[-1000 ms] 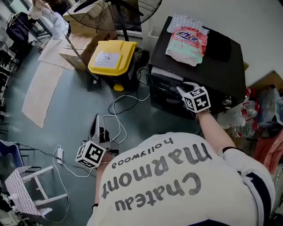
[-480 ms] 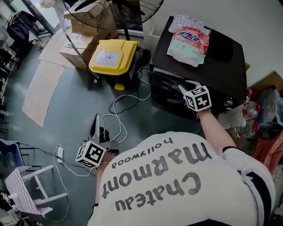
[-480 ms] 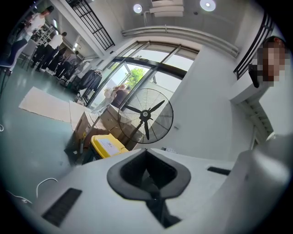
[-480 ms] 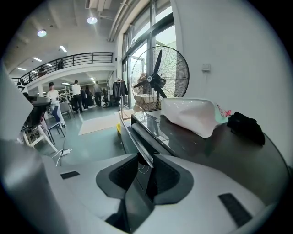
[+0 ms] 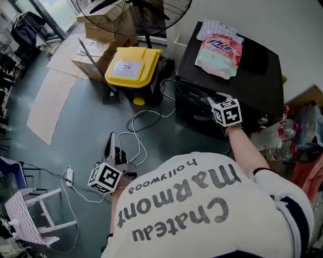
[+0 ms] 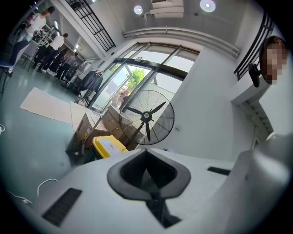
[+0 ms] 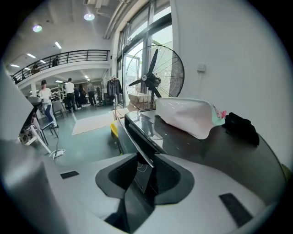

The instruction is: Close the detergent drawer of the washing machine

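The black washing machine [image 5: 252, 80] stands at the upper right of the head view with a pink and white detergent bag [image 5: 218, 49] lying on its top. My right gripper [image 5: 214, 97] is at the machine's upper front edge, on the detergent drawer [image 5: 194, 93]. In the right gripper view the drawer's dark front edge [image 7: 137, 137] runs between the jaws of the right gripper [image 7: 145, 173], which have just been opening and stand apart around it. My left gripper [image 5: 112, 137] hangs low over the floor, far from the machine. In its own view the left gripper [image 6: 147, 176] is shut with nothing in it.
A yellow-lidded bin [image 5: 132, 66], a cardboard box [image 5: 93, 50] and a big floor fan [image 5: 141, 10] stand left of the machine. Cables [image 5: 136, 126] and a power strip [image 5: 69, 176] lie on the floor. Plastic bags [image 5: 282, 136] crowd the right; a white chair [image 5: 30, 211] is bottom left.
The pale strip of the drawer that showed above the machine's front has narrowed out of sight. The right gripper stays at the drawer; the left gripper has not moved.
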`<state>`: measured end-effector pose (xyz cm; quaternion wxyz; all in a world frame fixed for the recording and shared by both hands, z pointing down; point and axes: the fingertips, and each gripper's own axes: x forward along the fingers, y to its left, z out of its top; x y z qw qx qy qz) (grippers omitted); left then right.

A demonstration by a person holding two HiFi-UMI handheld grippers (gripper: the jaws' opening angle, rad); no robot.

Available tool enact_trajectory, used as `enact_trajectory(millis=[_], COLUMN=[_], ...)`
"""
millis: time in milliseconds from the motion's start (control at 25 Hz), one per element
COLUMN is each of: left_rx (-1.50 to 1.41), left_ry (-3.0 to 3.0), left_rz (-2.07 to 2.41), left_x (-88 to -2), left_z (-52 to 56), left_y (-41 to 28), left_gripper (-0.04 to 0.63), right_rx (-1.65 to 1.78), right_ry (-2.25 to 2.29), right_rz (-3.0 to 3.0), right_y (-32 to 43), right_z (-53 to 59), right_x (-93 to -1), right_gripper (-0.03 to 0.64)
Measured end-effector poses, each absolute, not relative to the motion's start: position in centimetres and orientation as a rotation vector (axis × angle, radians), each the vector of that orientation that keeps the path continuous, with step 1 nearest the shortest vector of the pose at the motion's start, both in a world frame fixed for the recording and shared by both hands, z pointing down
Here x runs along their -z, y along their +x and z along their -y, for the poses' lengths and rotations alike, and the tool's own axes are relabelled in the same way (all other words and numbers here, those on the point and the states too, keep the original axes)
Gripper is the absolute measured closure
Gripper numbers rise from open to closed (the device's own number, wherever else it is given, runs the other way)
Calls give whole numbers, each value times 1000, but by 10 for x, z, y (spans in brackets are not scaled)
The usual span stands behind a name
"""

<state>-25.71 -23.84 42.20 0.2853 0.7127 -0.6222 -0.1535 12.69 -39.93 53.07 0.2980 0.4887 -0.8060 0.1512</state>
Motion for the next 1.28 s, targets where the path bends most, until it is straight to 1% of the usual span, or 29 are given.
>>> enact_trajectory(millis=[360,600,720,880,960,1040,1160,1280], left_rx=[411,397,393,363,342,326,305,268], left_ry=[1886,1863,1843,1818,1807,1795,1784,1764], left_rz=[1690,1749,1768,1776,1772,1764,1756,1781], left_x=[-423,-417,-418,-426,-434,-441,-447,-450], left_z=[226,196,174,142,126,109,88,71], left_y=[-271,-292,-301,-310,-315,-318,-320,-324], left_gripper=[588,588,588,588,588,588,588,588], right_rx=[-386,-414,-548,-917,-1076,-1158,-1214,-1286], right_ry=[1400,1517,1626,1726,1726,1678,1527,1312], right_rz=[2069,2000,1953,1880,1852,1843,1923,2065], right_y=[125,126,128,121,104,77,14,-56], right_z=[402,398,389,357,336,313,279,252], right_x=[-531,-532,-535,-566,-583,-597,-598,-575], right_gripper=[463,446,437,436,436,437,437,437])
